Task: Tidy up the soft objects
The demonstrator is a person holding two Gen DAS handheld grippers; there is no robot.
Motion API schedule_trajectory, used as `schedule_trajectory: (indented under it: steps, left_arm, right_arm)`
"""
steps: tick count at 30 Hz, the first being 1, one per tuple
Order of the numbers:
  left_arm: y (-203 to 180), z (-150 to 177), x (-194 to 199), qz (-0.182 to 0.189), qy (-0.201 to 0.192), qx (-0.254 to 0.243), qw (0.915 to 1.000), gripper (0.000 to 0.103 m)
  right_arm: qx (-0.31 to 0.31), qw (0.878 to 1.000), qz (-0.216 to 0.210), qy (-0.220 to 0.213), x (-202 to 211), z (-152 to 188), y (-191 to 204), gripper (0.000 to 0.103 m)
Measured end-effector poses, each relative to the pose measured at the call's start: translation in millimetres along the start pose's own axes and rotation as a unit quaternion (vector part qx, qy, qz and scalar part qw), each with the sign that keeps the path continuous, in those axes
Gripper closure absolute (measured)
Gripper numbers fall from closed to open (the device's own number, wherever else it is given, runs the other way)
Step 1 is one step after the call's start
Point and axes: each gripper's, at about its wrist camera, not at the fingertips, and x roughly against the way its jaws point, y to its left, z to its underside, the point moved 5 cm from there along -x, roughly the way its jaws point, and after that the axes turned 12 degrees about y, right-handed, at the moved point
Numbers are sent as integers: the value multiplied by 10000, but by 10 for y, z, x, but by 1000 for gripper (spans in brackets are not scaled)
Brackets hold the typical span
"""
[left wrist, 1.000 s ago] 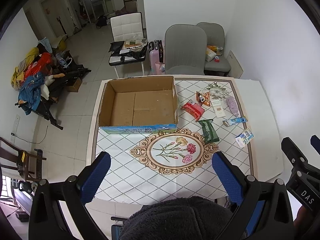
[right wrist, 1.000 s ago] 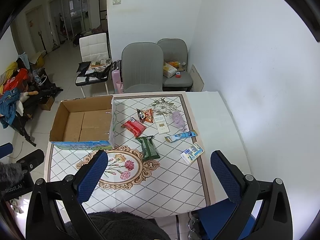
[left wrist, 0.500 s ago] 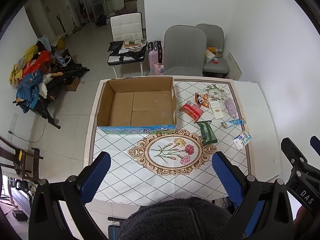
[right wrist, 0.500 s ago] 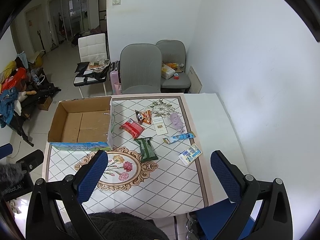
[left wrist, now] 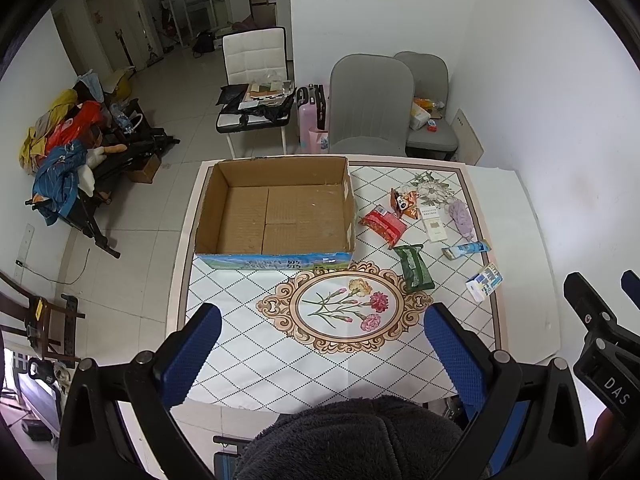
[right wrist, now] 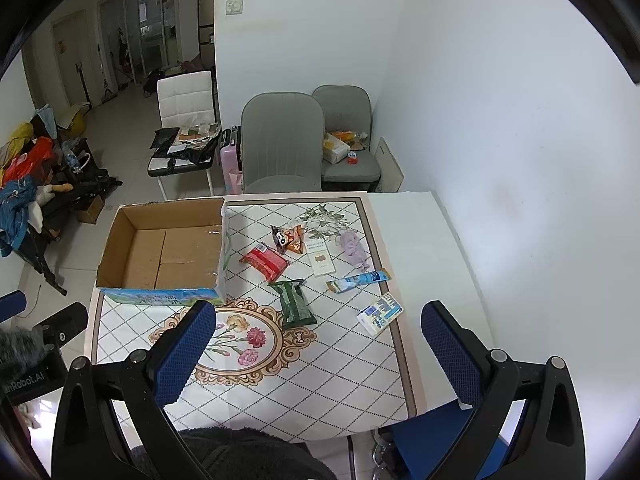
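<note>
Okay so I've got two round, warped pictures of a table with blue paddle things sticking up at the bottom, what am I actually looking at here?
No robot here: a person holds a pair of tongs in each hand, and a fisheye camera on each looks forward along its two blue fingers. One picture comes from the left tongs, the other from the right tongs. Both pairs are open, hold nothing, and hang above the table.

On its patterned cloth sits an open, empty cardboard box. To its right lie small items: a red pack, a green tissue pack, an orange snack bag, a lilac soft thing, a white card, a blue tube and a blue-and-white box.
</note>
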Motion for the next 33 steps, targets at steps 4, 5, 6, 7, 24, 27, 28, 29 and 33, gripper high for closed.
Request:
schedule_trajectory:
  steps: [4,5,6,7,24,27,28,29,33]
  left_arm:
    - [-9,-5,6,-5,-13,-9,10000,0]
    - [-9,-5,11,-4,-19,-10,10000,0]
    - [-10,-5,10,-5,-23,-6,10000,0]
    - [-11,-15,14,-4,-33,2,10000,0]
    - [-27,-35,36,-9,-57,-40,10000,0]
    - [-28,-46,38,-9,-67,-38,10000,0]
    - [-28,-47,38,-10,-71,-32,10000,0]
    - [-31,-34,35,-9,-73,-29,10000,0]
    - [-34,-48,31,-4,-56,-35,10000,0]
  right_arm:
    - [3,10000,-9,-35,18,-2,-11,0]
    - [-2,10000,-16,-39,22,-3,-13,0]
    - [-7,10000,-10,-49,25,-7,-19,0]
    - [-5,10000,-2,-54,28,-12,-20,0]
    - [38,9999,-24,-95,53,-21,17,0]
    - [37,9999,-19,-102,55,-21,18,0]
    - [35,9999,-23,-101,54,-25,18,0]
    - [35,9999,-28,-103,52,-24,22,0]
    - [34,9999,-33,-94,51,-20,21,0]
